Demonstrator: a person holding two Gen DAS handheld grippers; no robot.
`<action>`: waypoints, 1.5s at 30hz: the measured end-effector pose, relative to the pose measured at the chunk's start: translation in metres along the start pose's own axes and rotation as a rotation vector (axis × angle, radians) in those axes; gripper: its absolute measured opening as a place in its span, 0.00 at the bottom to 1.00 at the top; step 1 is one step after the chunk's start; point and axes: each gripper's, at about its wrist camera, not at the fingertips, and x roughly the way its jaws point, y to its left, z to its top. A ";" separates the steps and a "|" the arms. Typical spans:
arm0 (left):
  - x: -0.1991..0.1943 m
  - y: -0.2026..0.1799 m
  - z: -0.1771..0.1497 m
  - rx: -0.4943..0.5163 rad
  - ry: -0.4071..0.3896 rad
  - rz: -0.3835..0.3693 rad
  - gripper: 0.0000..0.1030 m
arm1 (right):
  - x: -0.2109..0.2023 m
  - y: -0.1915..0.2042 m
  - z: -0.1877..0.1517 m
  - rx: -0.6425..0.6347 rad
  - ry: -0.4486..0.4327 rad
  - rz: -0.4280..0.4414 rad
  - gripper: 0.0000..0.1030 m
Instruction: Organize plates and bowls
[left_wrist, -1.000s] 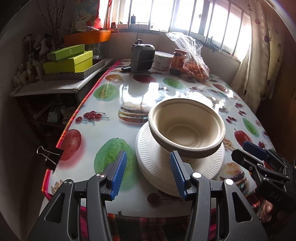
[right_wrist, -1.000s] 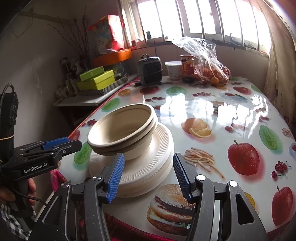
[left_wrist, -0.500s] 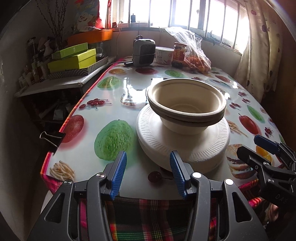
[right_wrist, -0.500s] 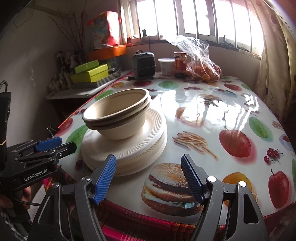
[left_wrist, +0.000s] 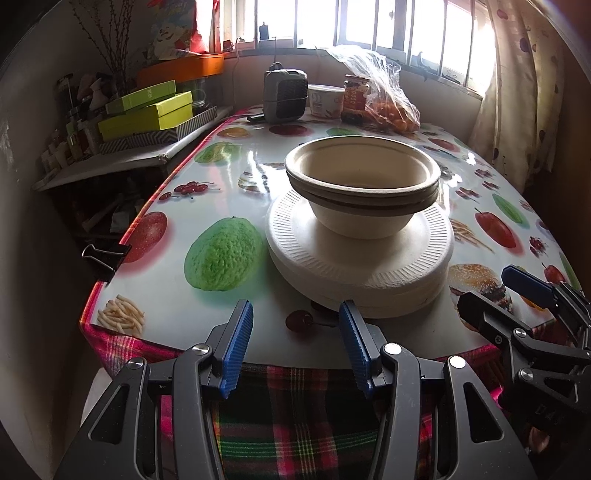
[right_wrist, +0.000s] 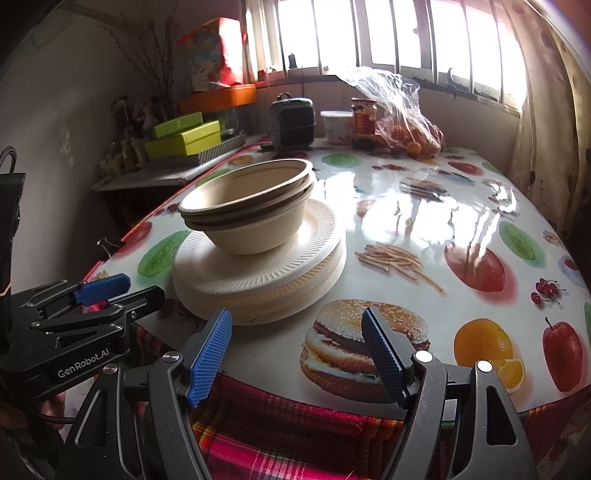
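bowls sit nested, one in the other, on top of the stack of white plates, and this one pile stands near the front edge of the bench, at about 12 o'clock from our left gripper and about 11 o'clock from our right gripper. we judge this order is sensible: the wide flat plates make the base, the deeper bowls rest in the middle of them, so the pile looks steady and the sorting seems almost done.

fingers of the left gripper stand apart with nothing between them, over the bench edge just before the plates. the fingers of the right gripper are also apart and empty; they have just been opening wider, and they hang at the edge over the printed burger, beside the plates at their 1 o'clock side.

for moving, the bench is free from 1 to 3 o'clock of the pile. far at 12 o'clock stand a small heater, a cup, a jar and a plastic bag, well apart. at 9 o'clock the bench edge is near, with a binder clip on it, so we would not push the pile that way.
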 end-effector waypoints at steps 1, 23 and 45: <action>0.000 0.000 -0.001 0.000 0.002 -0.001 0.48 | 0.000 0.000 -0.001 0.002 0.001 0.001 0.71; 0.000 0.000 -0.005 0.003 0.008 0.001 0.48 | 0.000 0.001 -0.003 0.007 0.003 0.001 0.71; -0.005 -0.002 -0.005 0.013 0.001 0.010 0.48 | -0.003 0.004 -0.006 0.007 -0.002 -0.001 0.72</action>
